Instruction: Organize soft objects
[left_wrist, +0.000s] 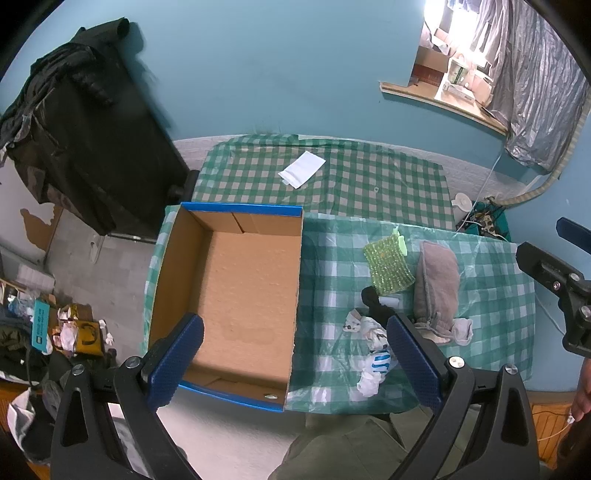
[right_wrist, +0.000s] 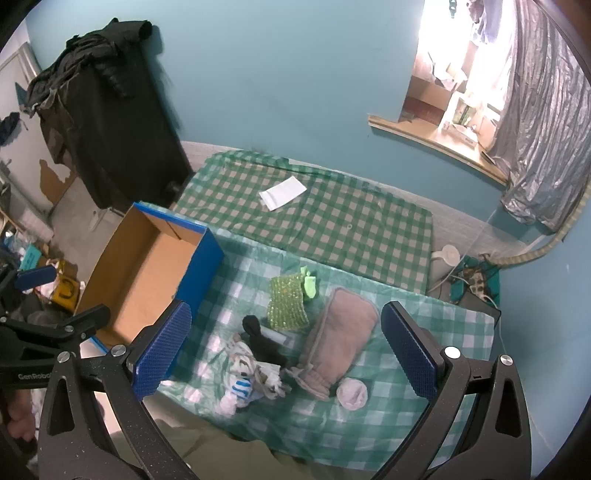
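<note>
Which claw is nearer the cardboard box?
Left. The left claw hangs over the box's near edge; the right claw hangs over the cloths beside it.

This is a lived-in room of a home. A table (right_wrist: 369, 236) under a green checked cloth stands against a blue wall (right_wrist: 277, 74); left of the table hang dark clothes (right_wrist: 110, 110), and right of it a curtain (right_wrist: 543, 122) covers a window.

We see the box (left_wrist: 236, 280) open and bare inside, soft things (right_wrist: 295, 343) crowding the worktop (right_wrist: 424, 376) beside it, far cloth (right_wrist: 332, 221) mostly clear
</note>
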